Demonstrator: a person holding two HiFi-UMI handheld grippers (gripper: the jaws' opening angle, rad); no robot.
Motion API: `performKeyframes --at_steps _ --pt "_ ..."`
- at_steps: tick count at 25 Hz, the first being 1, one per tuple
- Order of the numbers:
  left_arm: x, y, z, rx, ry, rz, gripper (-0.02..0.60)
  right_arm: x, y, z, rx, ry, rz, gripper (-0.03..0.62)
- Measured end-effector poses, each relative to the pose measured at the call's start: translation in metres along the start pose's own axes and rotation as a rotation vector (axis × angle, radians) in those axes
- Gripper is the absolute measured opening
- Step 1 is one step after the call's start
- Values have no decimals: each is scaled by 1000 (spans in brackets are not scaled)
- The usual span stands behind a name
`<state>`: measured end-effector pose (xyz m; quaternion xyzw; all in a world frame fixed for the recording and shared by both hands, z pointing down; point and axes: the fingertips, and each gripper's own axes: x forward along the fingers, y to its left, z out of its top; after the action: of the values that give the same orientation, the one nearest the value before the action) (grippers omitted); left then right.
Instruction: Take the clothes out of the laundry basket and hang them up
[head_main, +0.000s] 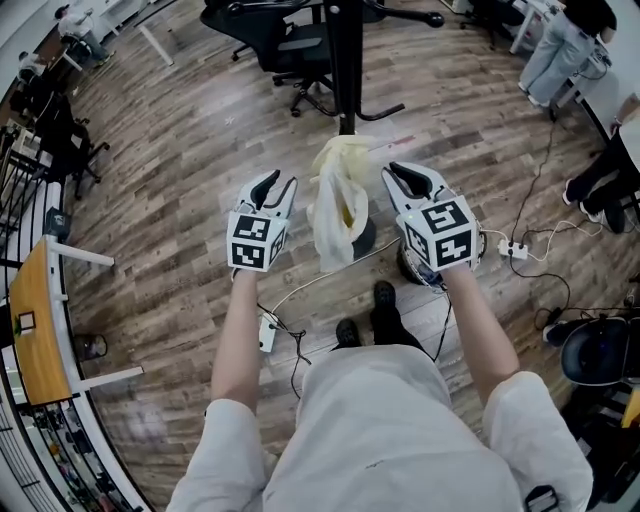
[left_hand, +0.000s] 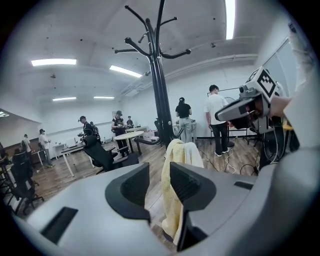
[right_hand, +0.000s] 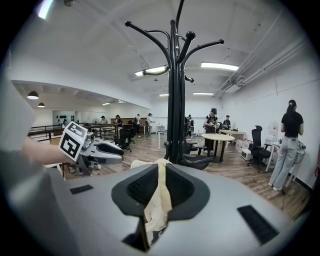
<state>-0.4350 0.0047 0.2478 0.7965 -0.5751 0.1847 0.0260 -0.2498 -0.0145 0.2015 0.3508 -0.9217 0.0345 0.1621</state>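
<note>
**Garment Held at Coat Stand: Surroundings and Materials**

The workspace is an open office with a floor (head_main: 180, 150) of grey-brown wood planks under strip ceiling lights. Black office chairs (head_main: 290, 50) on castors stand beyond the work area. White cables (head_main: 300, 290) and a power strip (head_main: 515, 248) lie across the floor near the person's feet. A counter (head_main: 30, 320) with an orange top runs along the left edge of the head view. People (left_hand: 216, 117) stand well apart in the background, near a round table (right_hand: 218, 136).

The coat stand (head_main: 345, 60) is directly ahead. It is a slim black pole with curved, ball-tipped hooks branching near the top, all above gripper level in both gripper views.

The garment (head_main: 335, 205) is pale yellow, soft and creased. It hangs in a loose vertical bundle between the two grippers, in front of the stand's pole.

The right gripper (head_main: 405, 175) is closed on the garment. In its own view, the ribbed black pads nearly meet, with a fold of the yellow fabric pinched between them and trailing below.

The left gripper (head_main: 275, 185) is just beside the garment, with its jaws wide apart and holding nothing. In its own view, the fabric hangs beyond the gap and is partly hidden behind the right-hand jaw.
</note>
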Motion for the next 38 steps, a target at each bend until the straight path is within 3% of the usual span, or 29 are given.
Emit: performKeyframes --at_steps 21,38 --pt "-55 -84 40 -27 -163 -138 78 -69 24 -18 12 -47 -89 12" --pt "-29 -167 40 25 -121 -339 49 -134 -11 -85 89 30 -245 12"
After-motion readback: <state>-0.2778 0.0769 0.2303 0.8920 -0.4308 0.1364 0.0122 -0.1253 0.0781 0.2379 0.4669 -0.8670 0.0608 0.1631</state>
